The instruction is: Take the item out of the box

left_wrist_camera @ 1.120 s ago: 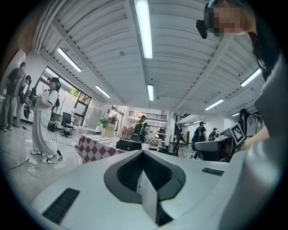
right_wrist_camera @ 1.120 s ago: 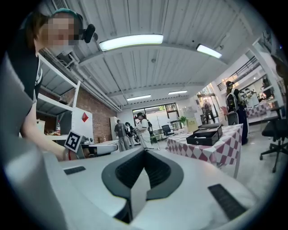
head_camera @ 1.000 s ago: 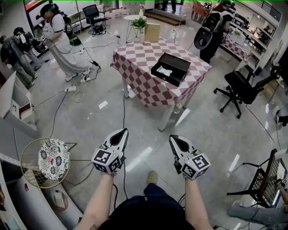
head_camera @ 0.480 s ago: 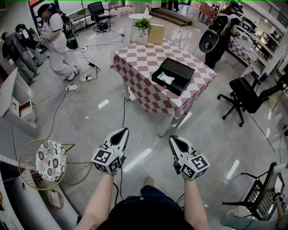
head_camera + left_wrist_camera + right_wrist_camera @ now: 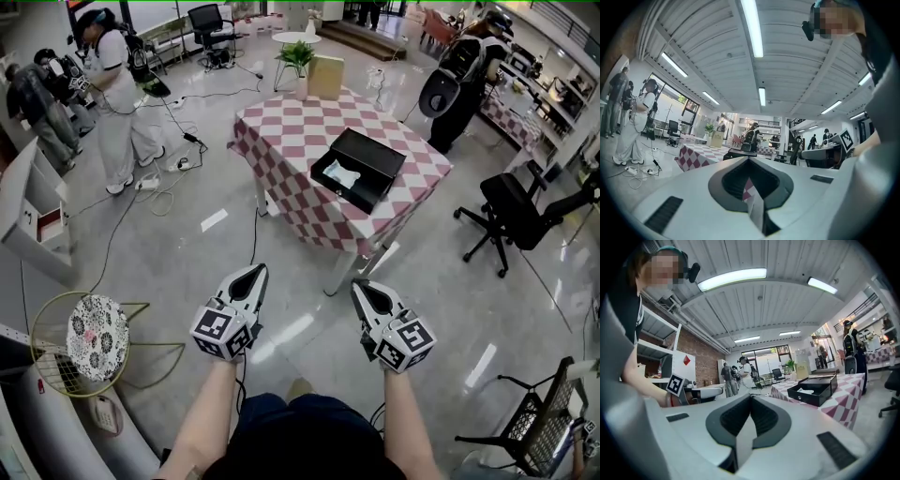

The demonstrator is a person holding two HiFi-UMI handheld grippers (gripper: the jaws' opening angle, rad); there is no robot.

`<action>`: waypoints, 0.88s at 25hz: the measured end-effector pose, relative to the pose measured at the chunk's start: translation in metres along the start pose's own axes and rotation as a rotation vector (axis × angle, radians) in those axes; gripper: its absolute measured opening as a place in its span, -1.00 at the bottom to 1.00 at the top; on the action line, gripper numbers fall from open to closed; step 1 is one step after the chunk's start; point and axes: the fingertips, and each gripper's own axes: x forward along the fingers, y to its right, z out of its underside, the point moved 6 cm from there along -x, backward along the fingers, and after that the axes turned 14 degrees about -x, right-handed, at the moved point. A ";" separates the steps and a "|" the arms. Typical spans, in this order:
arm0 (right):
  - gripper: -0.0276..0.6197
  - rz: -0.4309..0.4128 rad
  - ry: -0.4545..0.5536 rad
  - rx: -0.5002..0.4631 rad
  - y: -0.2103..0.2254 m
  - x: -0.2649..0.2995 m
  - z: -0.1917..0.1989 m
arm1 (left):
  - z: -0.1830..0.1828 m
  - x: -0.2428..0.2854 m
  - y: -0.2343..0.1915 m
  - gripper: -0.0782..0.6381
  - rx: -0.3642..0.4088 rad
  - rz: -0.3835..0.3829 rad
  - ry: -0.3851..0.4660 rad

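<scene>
Far away, black open box with white item inside, on red-and-white checked counter, near, left claw and right claw both clenched, holding nothing.

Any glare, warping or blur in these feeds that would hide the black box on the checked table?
Head view: sharp, edges bowed, light streaks on the glossy floor, black box clear. Left gripper view: heavy fisheye, dark corners, box barely peeks over the jaws. Right gripper view: same fisheye, box crisp.

White marker-cubed tools, seemingly dark top
</scene>
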 end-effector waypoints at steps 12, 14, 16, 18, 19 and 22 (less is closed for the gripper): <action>-0.90 -0.014 -0.001 0.030 0.016 0.007 0.012 | 0.008 0.017 0.002 -0.77 0.003 -0.009 -0.013; -0.90 -0.014 0.000 0.037 0.017 0.009 0.013 | 0.008 0.019 0.000 -0.77 0.003 -0.012 -0.020; -0.90 -0.020 -0.003 0.038 0.018 0.012 0.014 | 0.010 0.021 -0.003 -0.77 -0.002 -0.019 -0.025; -0.90 -0.024 -0.006 0.038 0.021 0.016 0.014 | 0.011 0.025 -0.006 -0.77 -0.006 -0.023 -0.028; -0.90 -0.023 -0.006 0.040 0.024 0.018 0.015 | 0.010 0.028 -0.007 -0.77 -0.005 -0.022 -0.029; -0.90 -0.013 -0.004 0.038 0.036 0.026 0.015 | 0.008 0.044 -0.012 -0.77 0.002 -0.008 -0.034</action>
